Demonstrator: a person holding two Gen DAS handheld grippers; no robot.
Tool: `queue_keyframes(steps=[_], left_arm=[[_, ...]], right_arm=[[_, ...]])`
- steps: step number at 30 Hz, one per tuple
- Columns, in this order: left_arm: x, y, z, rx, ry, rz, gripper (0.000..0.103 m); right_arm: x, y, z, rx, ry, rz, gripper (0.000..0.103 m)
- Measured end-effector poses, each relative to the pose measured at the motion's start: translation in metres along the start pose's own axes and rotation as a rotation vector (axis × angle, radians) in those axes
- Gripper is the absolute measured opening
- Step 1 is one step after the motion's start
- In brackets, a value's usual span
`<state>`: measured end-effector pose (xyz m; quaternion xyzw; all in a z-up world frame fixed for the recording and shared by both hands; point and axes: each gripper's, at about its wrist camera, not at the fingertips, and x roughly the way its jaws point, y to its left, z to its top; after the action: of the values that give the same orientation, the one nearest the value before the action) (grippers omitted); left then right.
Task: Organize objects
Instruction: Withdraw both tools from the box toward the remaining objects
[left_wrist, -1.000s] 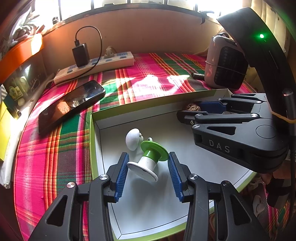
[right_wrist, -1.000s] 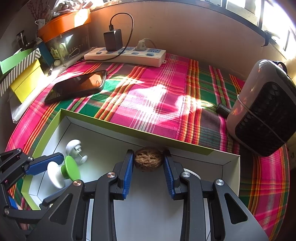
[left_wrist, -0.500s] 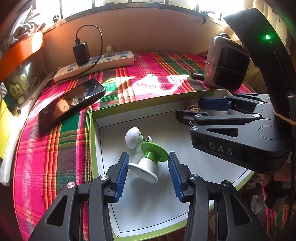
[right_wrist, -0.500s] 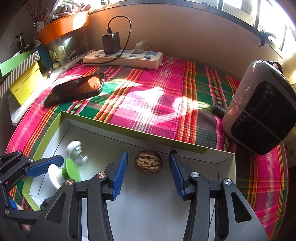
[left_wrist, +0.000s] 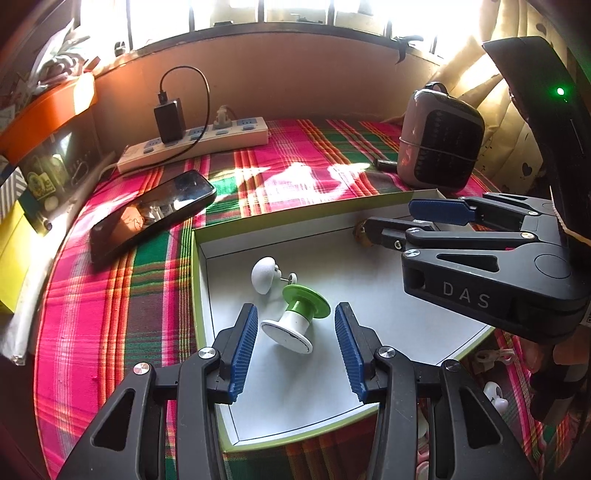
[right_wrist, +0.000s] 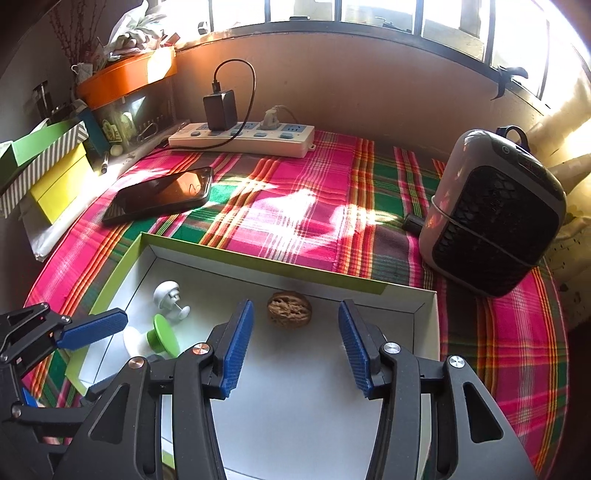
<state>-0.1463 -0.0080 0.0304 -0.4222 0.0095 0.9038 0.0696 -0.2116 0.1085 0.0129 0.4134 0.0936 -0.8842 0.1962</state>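
A shallow white box with a green rim (left_wrist: 192, 280) (right_wrist: 110, 280) lies on the plaid cloth. In it lie a green and white spool-shaped piece (left_wrist: 297, 319) (right_wrist: 155, 336), a small white hook (left_wrist: 264, 273) (right_wrist: 168, 295) and a walnut (right_wrist: 290, 314), which the right gripper mostly hides in the left wrist view. My left gripper (left_wrist: 293, 347) is open, its pads either side of the spool without touching it. My right gripper (right_wrist: 291, 347) is open and empty, just short of the walnut.
A black phone (left_wrist: 147, 214) (right_wrist: 159, 194) lies left of the box. A white power strip with a charger (left_wrist: 192, 142) (right_wrist: 243, 138) runs along the back wall. A small heater (left_wrist: 439, 146) (right_wrist: 491, 218) stands at the right. Coloured boxes (right_wrist: 44, 170) are stacked at the left.
My right gripper has opened, let go of the walnut and drawn back from it. The walnut stays in the box. The left gripper stays open around the spool.
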Motion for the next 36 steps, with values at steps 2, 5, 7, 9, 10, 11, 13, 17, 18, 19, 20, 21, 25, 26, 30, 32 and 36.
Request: queue_keyframes(steps=[2,5,7,9,10,11,13,17,18,19,20,21,25,26,30,32,36], left_arm=[[-0.005,-0.002,-0.002,0.003,-0.007,0.003,0.042],[-0.012,-0.003,-0.004,0.003,-0.015,0.0,0.042],[-0.018,-0.004,-0.006,0.0,-0.024,0.002,0.042],[-0.024,-0.005,-0.009,-0.003,-0.028,0.004,0.042],[-0.027,-0.005,-0.01,-0.004,-0.033,0.005,0.042],[-0.03,-0.005,-0.011,-0.003,-0.036,0.006,0.042],[-0.035,-0.006,-0.014,-0.005,-0.044,0.004,0.042],[-0.042,-0.009,-0.02,-0.009,-0.054,0.009,0.042],[-0.045,-0.009,-0.021,-0.018,-0.061,0.007,0.042],[-0.048,-0.009,-0.023,-0.026,-0.067,0.0,0.042],[-0.049,-0.009,-0.025,-0.03,-0.069,-0.007,0.042],[-0.051,-0.01,-0.027,-0.031,-0.068,-0.009,0.042],[-0.057,-0.012,-0.034,-0.034,-0.07,-0.013,0.042],[-0.058,-0.012,-0.036,-0.038,-0.069,-0.013,0.042],[-0.064,-0.011,-0.042,-0.051,-0.075,-0.023,0.042],[-0.067,-0.01,-0.046,-0.053,-0.074,-0.027,0.042],[-0.07,-0.01,-0.053,-0.052,-0.076,-0.038,0.042]], right_arm=[[-0.007,0.001,-0.002,0.002,-0.012,-0.001,0.05],[-0.016,0.001,-0.007,0.007,-0.025,-0.004,0.05],[-0.023,0.001,-0.01,0.016,-0.035,-0.002,0.05],[-0.03,0.0,-0.015,0.027,-0.044,0.005,0.05],[-0.033,0.0,-0.017,0.033,-0.049,0.005,0.05],[-0.036,0.0,-0.019,0.039,-0.052,0.004,0.05],[-0.041,-0.001,-0.024,0.047,-0.058,0.004,0.05],[-0.051,-0.001,-0.037,0.055,-0.066,-0.01,0.051],[-0.053,-0.002,-0.04,0.055,-0.067,-0.011,0.051],[-0.055,-0.002,-0.043,0.058,-0.067,-0.011,0.051],[-0.057,-0.002,-0.046,0.06,-0.067,-0.012,0.051],[-0.06,-0.003,-0.049,0.062,-0.068,-0.012,0.051],[-0.067,-0.005,-0.058,0.076,-0.073,-0.015,0.051],[-0.069,-0.006,-0.06,0.08,-0.073,-0.014,0.051],[-0.078,-0.009,-0.071,0.088,-0.083,-0.027,0.051],[-0.082,-0.011,-0.077,0.091,-0.086,-0.036,0.051],[-0.088,-0.014,-0.088,0.113,-0.087,-0.032,0.051]])
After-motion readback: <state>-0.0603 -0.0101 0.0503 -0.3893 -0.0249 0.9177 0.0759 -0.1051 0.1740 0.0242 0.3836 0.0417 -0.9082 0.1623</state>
